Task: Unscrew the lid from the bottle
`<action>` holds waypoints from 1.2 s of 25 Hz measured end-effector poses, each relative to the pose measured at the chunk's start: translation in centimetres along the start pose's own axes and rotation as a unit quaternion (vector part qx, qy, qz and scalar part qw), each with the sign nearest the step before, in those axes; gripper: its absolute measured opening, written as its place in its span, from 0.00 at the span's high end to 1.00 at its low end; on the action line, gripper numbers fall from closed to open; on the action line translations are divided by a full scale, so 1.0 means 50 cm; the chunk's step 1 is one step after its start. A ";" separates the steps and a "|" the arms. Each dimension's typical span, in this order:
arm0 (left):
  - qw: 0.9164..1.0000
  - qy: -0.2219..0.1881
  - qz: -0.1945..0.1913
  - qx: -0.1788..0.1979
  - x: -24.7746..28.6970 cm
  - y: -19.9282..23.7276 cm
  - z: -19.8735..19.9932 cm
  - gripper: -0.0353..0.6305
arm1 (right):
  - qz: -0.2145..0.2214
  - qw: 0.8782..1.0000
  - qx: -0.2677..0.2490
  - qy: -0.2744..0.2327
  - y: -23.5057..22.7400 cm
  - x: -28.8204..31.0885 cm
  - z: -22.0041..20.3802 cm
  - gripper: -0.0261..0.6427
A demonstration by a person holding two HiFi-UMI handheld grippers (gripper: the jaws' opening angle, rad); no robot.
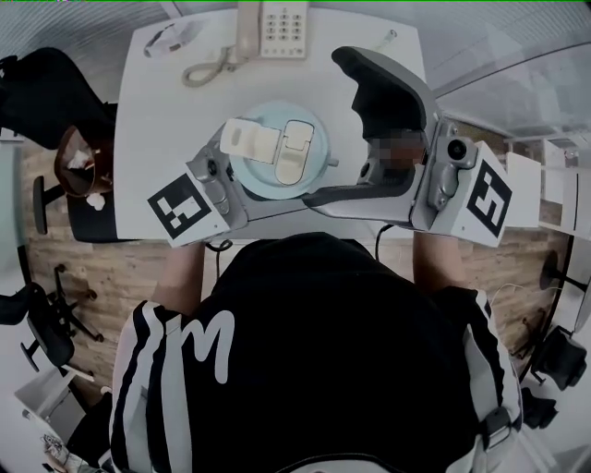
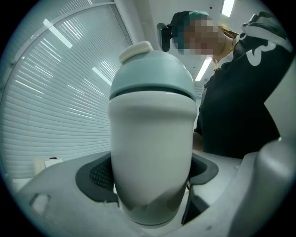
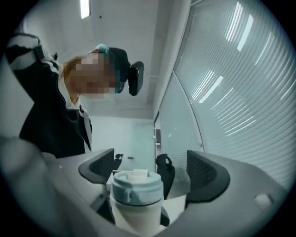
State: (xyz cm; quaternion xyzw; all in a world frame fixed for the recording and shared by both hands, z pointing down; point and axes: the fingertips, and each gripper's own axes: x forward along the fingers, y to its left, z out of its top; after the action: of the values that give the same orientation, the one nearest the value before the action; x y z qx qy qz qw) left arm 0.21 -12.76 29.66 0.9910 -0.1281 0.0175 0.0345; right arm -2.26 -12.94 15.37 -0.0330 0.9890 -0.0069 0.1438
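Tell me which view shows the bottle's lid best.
The head view: the lid shows from above, nearly its whole top with the flip cap. The left gripper view shows its domed side above the clamped bottle; the right gripper view shows it small, low in the frame.

Take the bottle [image 1: 277, 152] as your mark. Your left gripper [image 2: 151, 183] closes on its body from the bottle's left, one jaw on each side, with the lid [image 2: 152, 69] above the jaws. Your right gripper [image 1: 365, 139] sits to the bottle's right, jaws apart, the lid low between them. Behind the bottle, on the table [image 1: 148, 139], lies the telephone [image 1: 272, 28]. The chair [image 1: 55, 102] stands beyond the table's edge, well to the bottle's left.
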 end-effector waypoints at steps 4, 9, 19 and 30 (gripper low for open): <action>0.999 -0.005 0.054 0.003 0.004 0.028 -0.005 0.29 | -0.089 0.993 -0.053 0.065 -0.009 0.013 -0.040 0.25; 0.995 -0.007 0.103 -0.011 0.000 0.067 -0.008 0.29 | -0.135 0.982 -0.099 0.087 -0.006 0.045 -0.085 0.25; 0.993 0.017 0.118 0.001 0.002 0.083 -0.013 0.29 | -0.079 0.981 -0.086 0.155 -0.019 0.066 -0.152 0.27; 0.998 0.042 -0.048 0.002 0.011 -0.007 -0.011 0.29 | 0.166 0.977 -0.011 0.136 0.056 0.040 -0.127 0.27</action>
State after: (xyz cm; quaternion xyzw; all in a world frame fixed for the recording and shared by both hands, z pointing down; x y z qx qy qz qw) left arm 0.79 -12.54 30.19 0.9945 -0.0786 0.0581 0.0383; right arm -6.13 -10.26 20.83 0.1318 0.9910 0.0236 0.0072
